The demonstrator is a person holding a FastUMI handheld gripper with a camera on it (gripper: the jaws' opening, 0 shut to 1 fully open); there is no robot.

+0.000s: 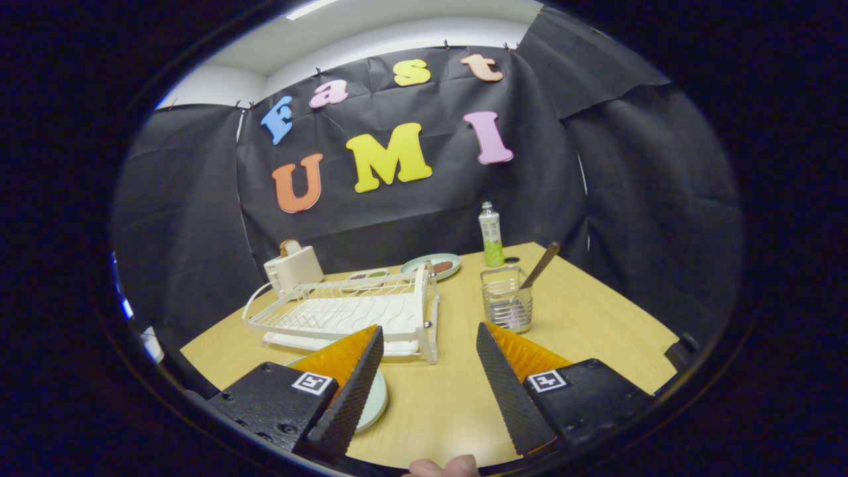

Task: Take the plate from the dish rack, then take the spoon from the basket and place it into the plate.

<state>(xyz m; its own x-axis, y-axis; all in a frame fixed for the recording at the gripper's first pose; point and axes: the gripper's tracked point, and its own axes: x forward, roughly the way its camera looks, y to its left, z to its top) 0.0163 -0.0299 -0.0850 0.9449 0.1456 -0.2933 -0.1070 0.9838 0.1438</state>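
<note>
Now we see the plate [372,403] already lying on the worktop [596,311] beside the empty dish rack [344,311], so with our gripper [429,361] wide open and holding nothing, the spoon [540,265] waits in the basket [507,299].

Bright ceiling light, sharp centre, fisheye bending at edges.

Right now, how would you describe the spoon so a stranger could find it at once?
Start at the white dish rack on the wooden table. Just beside it stands a clear wire-mesh basket, beyond the open jaws. The spoon leans inside it, its brown handle sticking out above the rim.
</note>
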